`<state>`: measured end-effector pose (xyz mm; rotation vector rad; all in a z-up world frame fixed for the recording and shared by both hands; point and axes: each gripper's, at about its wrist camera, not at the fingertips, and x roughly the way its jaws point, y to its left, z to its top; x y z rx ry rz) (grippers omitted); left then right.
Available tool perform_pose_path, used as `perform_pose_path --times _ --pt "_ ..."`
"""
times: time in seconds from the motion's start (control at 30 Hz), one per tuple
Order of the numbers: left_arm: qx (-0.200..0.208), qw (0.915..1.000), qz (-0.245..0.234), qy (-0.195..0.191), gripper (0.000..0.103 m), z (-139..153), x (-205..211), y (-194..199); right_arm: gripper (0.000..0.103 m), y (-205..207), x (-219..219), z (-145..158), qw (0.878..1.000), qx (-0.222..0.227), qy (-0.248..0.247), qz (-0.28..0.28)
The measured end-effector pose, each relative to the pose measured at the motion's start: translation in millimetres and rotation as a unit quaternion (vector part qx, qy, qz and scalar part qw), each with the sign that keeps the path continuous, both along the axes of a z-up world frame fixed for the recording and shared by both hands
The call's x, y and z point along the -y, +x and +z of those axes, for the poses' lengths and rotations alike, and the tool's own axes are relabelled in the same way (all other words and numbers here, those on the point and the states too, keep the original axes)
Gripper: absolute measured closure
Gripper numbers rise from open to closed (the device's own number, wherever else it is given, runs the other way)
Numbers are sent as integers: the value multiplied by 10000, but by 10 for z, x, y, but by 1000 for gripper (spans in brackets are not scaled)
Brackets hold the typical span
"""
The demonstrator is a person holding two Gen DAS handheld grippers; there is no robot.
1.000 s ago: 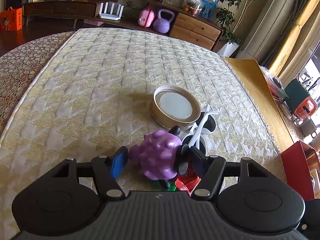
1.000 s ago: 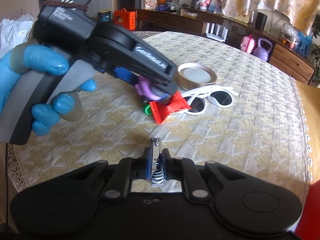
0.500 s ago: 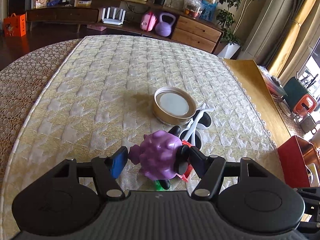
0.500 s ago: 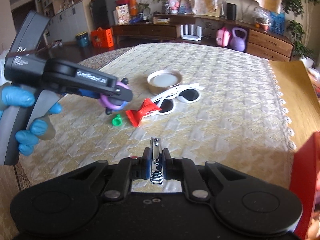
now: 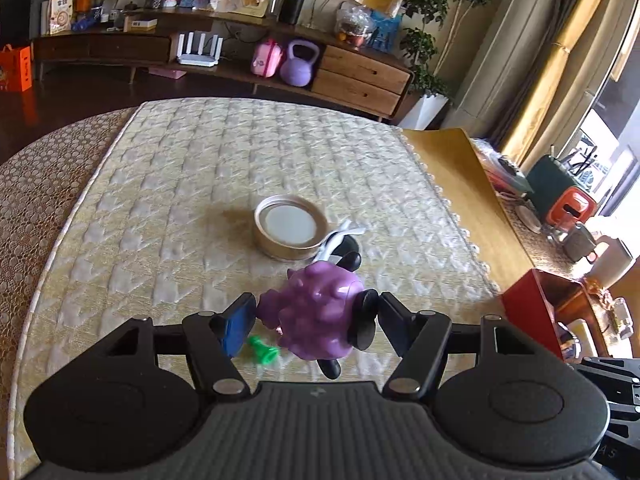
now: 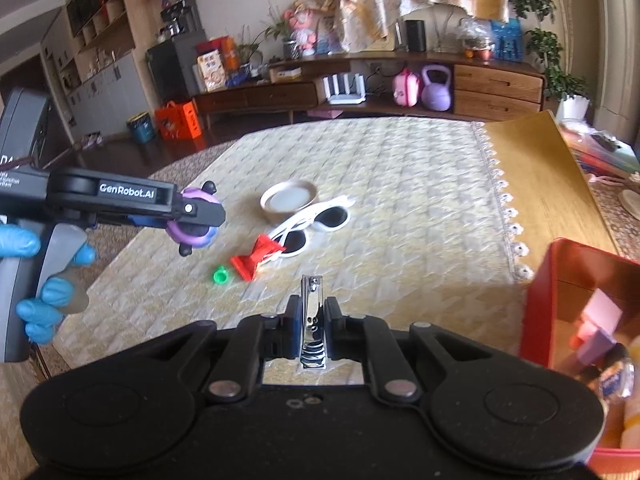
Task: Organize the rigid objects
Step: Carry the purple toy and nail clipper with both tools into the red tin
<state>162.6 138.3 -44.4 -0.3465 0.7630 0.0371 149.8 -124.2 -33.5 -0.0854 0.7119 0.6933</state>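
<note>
Left gripper (image 5: 316, 320) clamps purple toy (image 5: 320, 312); right gripper (image 6: 312, 316) pinches nail clipper (image 6: 312, 320)

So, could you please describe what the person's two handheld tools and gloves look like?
Both tools are matte black plastic with two round housings at the base and jointed finger links fastened by silver rivets. The left tool has blue pads on its fingers; seen from the side, it carries white "GenRobot.AI" lettering and a grey handle. The hand holding it wears a blue glove. The right tool matches in build.
</note>
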Motion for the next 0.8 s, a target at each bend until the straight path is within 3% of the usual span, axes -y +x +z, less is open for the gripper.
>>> perform_pose_path --times 0.4,0.8 --pt "120 9982 -581 -5 36 221 517 -14 92 -44 595 217 9975 206 167 -661" --pt "261 9924 -1185 189 36 366 1204 113 92 -30 1340 125 9890 141 219 -1459"
